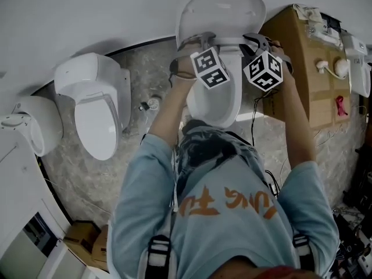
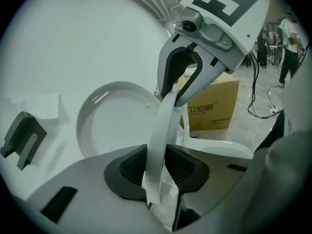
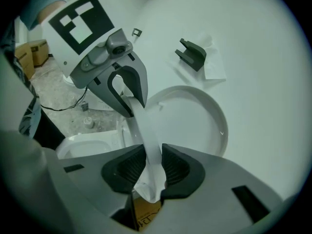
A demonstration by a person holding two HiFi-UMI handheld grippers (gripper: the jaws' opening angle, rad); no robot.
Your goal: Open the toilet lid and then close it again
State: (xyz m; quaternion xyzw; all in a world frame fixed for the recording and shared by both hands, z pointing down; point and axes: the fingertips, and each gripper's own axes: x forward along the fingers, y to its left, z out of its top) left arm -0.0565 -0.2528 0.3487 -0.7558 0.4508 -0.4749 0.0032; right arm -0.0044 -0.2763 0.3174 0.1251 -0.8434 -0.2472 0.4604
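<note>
The white toilet lid (image 1: 221,10) stands raised over its bowl (image 1: 215,106), tilted back toward the wall. My left gripper (image 1: 197,42) and right gripper (image 1: 256,39) sit side by side on its near rim. In the left gripper view the rim runs edge-on between the left gripper (image 2: 158,167) pads, which press on it, and on up into the right gripper (image 2: 178,94). The lid's round face (image 2: 112,126) shows beside it. In the right gripper view the right gripper (image 3: 152,165) is shut on the same rim, with the left gripper (image 3: 129,106) farther along it.
A second toilet (image 1: 96,109) with its lid down stands to the left, and a third (image 1: 32,124) is at the far left. A cardboard box (image 1: 302,57) stands right of the bowl. A cable (image 1: 256,118) trails on the stone floor. A dark bracket (image 3: 191,54) hangs on the white wall.
</note>
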